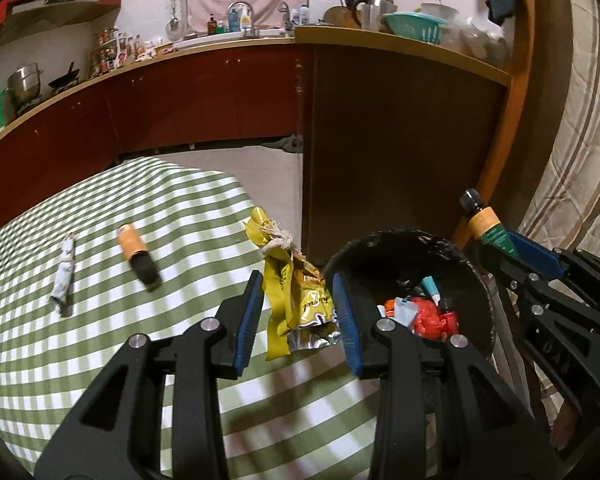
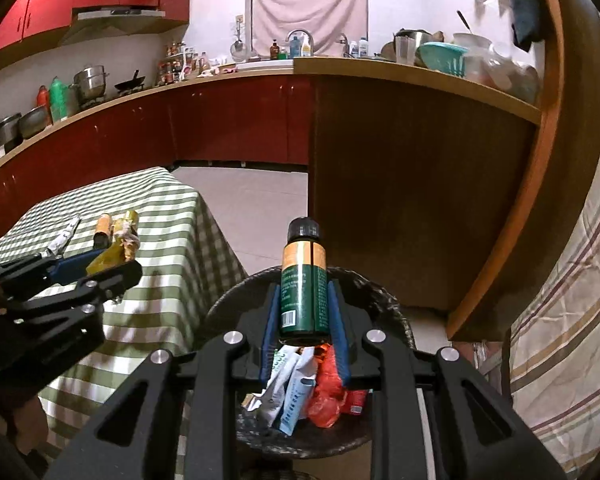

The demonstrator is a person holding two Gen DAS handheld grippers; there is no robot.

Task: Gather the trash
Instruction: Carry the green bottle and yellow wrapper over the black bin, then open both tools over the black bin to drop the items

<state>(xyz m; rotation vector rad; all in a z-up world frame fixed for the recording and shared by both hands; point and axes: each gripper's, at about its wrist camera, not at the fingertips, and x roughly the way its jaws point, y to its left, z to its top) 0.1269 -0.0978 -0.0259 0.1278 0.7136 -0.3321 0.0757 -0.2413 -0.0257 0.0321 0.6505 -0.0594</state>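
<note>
My left gripper (image 1: 296, 300) stands around a crumpled yellow snack wrapper (image 1: 296, 292) at the right edge of the green checked table (image 1: 100, 360); whether its pads press the wrapper I cannot tell. My right gripper (image 2: 305, 304) is shut on a green bottle (image 2: 303, 292) with an orange band and black cap, held above the black trash bin (image 2: 384, 300). The bin (image 1: 380, 256) holds red plastic and white packets. On the table lie a small orange and black bottle (image 1: 137, 254) and a rolled paper scrap (image 1: 64, 272).
A brown wooden counter side (image 1: 400, 140) stands behind the bin. Red kitchen cabinets (image 1: 160, 100) run along the back with pots and bottles on top. A striped fabric (image 2: 572, 320) hangs at the right. The tiled floor (image 2: 252, 208) shows beyond the table.
</note>
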